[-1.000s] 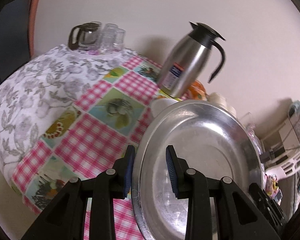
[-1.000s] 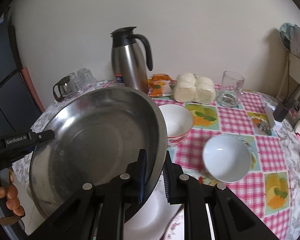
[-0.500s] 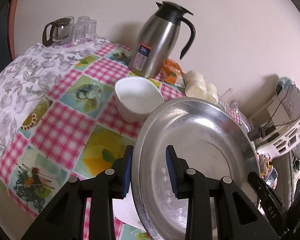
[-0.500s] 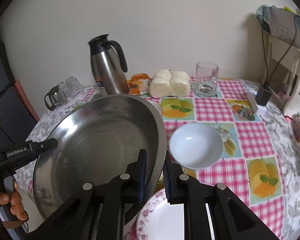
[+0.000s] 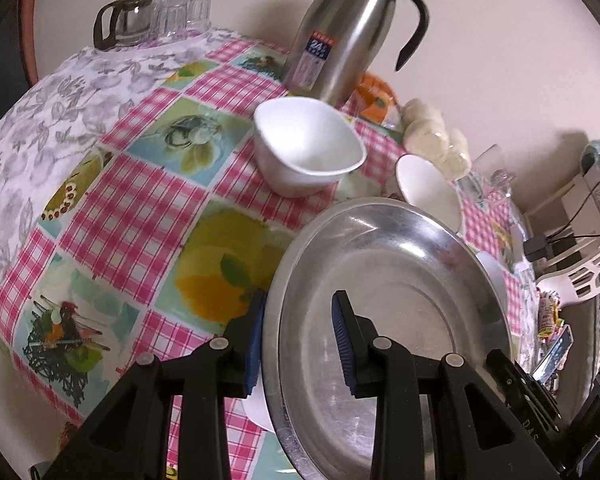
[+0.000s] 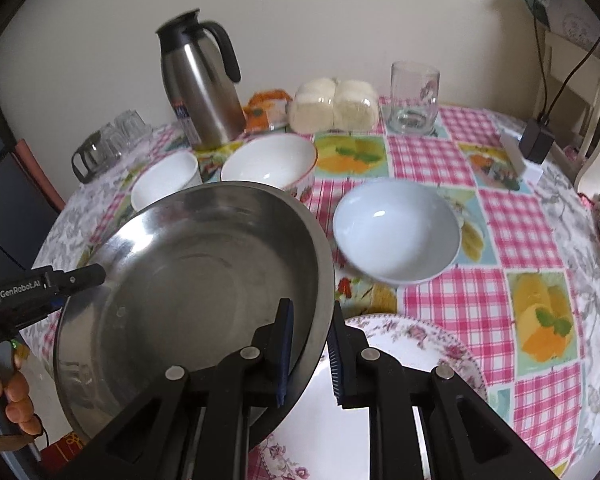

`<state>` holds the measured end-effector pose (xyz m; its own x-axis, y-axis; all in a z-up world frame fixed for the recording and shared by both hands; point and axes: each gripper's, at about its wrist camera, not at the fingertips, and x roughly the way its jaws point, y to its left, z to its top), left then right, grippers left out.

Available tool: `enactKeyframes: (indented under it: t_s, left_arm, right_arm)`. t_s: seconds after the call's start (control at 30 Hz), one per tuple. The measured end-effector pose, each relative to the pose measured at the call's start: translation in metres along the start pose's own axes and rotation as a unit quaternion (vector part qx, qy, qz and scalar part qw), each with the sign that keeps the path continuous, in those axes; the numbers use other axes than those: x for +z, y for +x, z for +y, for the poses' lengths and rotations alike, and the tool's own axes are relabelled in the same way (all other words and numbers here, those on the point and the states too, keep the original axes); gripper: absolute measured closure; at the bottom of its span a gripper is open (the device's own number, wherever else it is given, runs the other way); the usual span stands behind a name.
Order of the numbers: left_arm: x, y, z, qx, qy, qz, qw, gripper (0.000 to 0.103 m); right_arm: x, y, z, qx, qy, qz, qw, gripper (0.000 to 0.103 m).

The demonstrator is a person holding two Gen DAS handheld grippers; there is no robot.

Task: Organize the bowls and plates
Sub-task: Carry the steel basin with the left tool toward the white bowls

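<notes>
A large steel dish (image 6: pixel 204 280) hangs tilted over the table's near edge, held by both grippers on opposite sides of its rim. My right gripper (image 6: pixel 309 344) is shut on its right rim, one pad inside the wall and one outside. My left gripper (image 5: pixel 298 320) grips the dish (image 5: pixel 388 300) the same way and shows at the far rim as the left gripper (image 6: pixel 80 278). A floral plate (image 6: pixel 424 364) lies partly under the dish. Behind stand a pale bowl (image 6: pixel 396 232), a red-rimmed bowl (image 6: pixel 268 160) and a small white bowl (image 6: pixel 166 180).
Along the wall stand a steel jug (image 6: pixel 200 88), a pack of buns (image 6: pixel 334 104), a drinking glass (image 6: pixel 414 96) and a glass pot with small glasses (image 6: pixel 104 144). A black charger (image 6: pixel 536 140) sits at the right. A hand (image 6: pixel 12 396) holds the left tool.
Both grippers have come down and forward with the dish between them. The bowls and the floral plate now show larger and closer beneath and behind it.
</notes>
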<state>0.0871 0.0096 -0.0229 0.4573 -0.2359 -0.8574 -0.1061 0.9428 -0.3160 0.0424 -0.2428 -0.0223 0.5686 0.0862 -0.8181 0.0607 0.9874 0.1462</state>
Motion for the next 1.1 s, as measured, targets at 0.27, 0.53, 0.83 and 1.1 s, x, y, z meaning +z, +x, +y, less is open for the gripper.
enactKeyframes:
  t_s: [0.27, 0.53, 0.83, 1.1]
  left_arm:
    - [0.001, 0.01, 0.007, 0.015, -0.01, 0.018, 0.9997, 0.071]
    - [0.001, 0.023, 0.013, 0.028, -0.017, 0.036, 0.9988, 0.069]
    - [-0.003, 0.031, 0.023, 0.022, -0.044, 0.056, 0.9972, 0.069]
    - [-0.007, 0.033, 0.033, 0.024, -0.067, 0.063, 0.9955, 0.069]
  right_arm:
    - [-0.003, 0.015, 0.007, -0.005, -0.013, 0.021, 1.0, 0.084]
    - [-0.005, 0.026, 0.014, -0.014, -0.025, 0.029, 0.999, 0.084]
    - [-0.01, 0.04, 0.013, -0.018, -0.03, 0.061, 0.998, 0.084]
    - [-0.014, 0.048, 0.016, -0.014, -0.031, 0.089, 0.995, 0.083]
